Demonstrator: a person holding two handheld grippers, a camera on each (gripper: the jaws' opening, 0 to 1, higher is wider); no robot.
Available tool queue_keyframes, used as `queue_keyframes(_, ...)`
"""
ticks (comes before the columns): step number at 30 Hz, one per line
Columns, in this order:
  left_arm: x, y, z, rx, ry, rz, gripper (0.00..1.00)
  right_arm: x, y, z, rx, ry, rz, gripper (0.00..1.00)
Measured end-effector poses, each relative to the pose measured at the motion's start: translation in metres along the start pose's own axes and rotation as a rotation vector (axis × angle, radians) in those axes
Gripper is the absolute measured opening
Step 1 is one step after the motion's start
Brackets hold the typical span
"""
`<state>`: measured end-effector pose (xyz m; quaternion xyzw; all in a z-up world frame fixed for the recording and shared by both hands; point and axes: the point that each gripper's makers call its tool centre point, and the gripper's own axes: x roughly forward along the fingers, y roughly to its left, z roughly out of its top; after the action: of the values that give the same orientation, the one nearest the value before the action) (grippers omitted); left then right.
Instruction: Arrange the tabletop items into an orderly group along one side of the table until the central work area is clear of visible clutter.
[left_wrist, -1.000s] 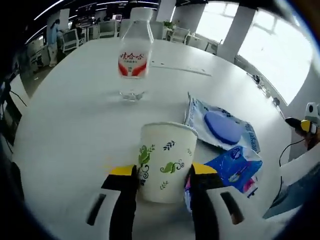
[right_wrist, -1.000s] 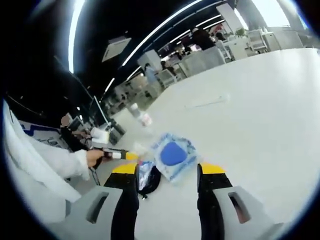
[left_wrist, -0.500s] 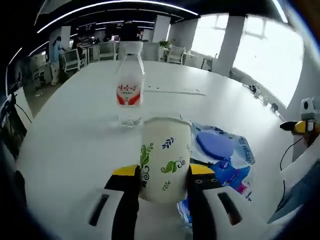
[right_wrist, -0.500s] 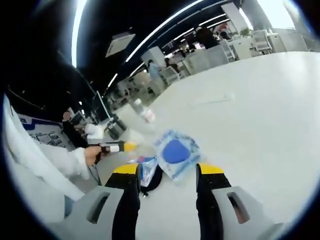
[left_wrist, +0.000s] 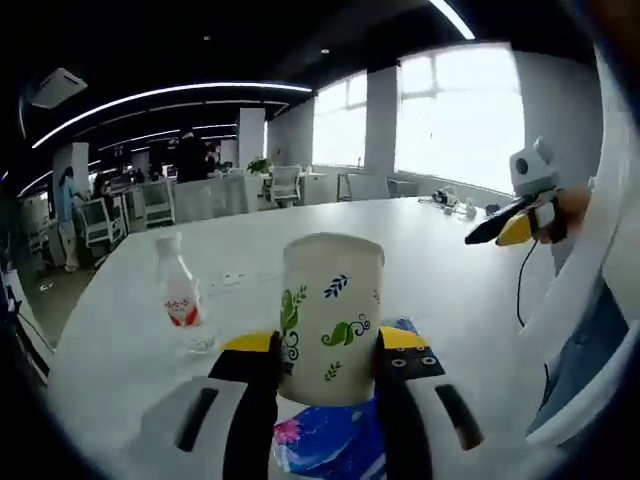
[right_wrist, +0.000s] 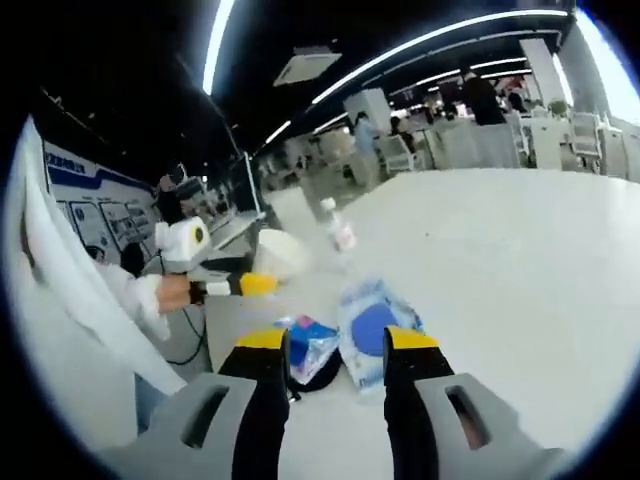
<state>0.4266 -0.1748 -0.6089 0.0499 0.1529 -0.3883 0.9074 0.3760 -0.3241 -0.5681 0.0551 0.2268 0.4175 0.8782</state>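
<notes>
A white paper cup (left_wrist: 331, 318) with green leaf prints is held off the table, my left gripper (left_wrist: 325, 347) shut on its sides. Below it lies a blue snack packet (left_wrist: 328, 449). A small water bottle (left_wrist: 178, 298) with a red label stands upright to the left on the white table (left_wrist: 450, 270). My right gripper (right_wrist: 337, 343) is open above the table, with the blue packet (right_wrist: 308, 345) and a wipes pack with a blue oval lid (right_wrist: 370, 333) lying beyond its jaws. In the right gripper view the bottle (right_wrist: 340, 231) stands farther back, and the lifted cup (right_wrist: 279, 254) looks blurred.
The right gripper (left_wrist: 524, 215) comes into the left gripper view from the right, beside a person's sleeve (left_wrist: 590, 330). A hand (right_wrist: 172, 293) holds the left gripper at the table's left edge. Office chairs and desks stand beyond the long white table (right_wrist: 520, 260).
The left gripper has closed on the cup and lifted it off the table, tilting the view upward. The right gripper has drifted slightly toward the packets.
</notes>
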Motion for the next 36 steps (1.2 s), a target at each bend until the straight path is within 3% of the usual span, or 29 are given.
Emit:
queue_keyframes(5,0.000,-0.028,0.009,-0.001,-0.028,-0.076,0.37,0.013,0.009,0.024,-0.129,0.059,0.032,0.29)
queue_keyframes(8,-0.001,-0.040,0.014,0.012,-0.041,-0.107,0.37,0.020,0.026,0.034,-0.117,0.056,0.124,0.29)
queue_keyframes(16,-0.005,-0.050,0.021,0.053,-0.060,-0.113,0.37,0.038,0.051,0.029,-0.157,0.132,0.232,0.26)
queue_keyframes(24,-0.007,-0.058,0.025,0.147,-0.041,-0.124,0.37,0.049,0.064,0.035,-0.167,0.136,0.270,0.25)
queue_keyframes(31,-0.001,-0.068,0.027,0.196,-0.025,-0.133,0.37,0.053,0.073,0.028,-0.189,0.176,0.312,0.23)
queue_keyframes(36,0.002,-0.068,0.029,0.211,-0.021,-0.098,0.38,0.053,0.074,0.024,-0.171,0.190,0.317,0.03)
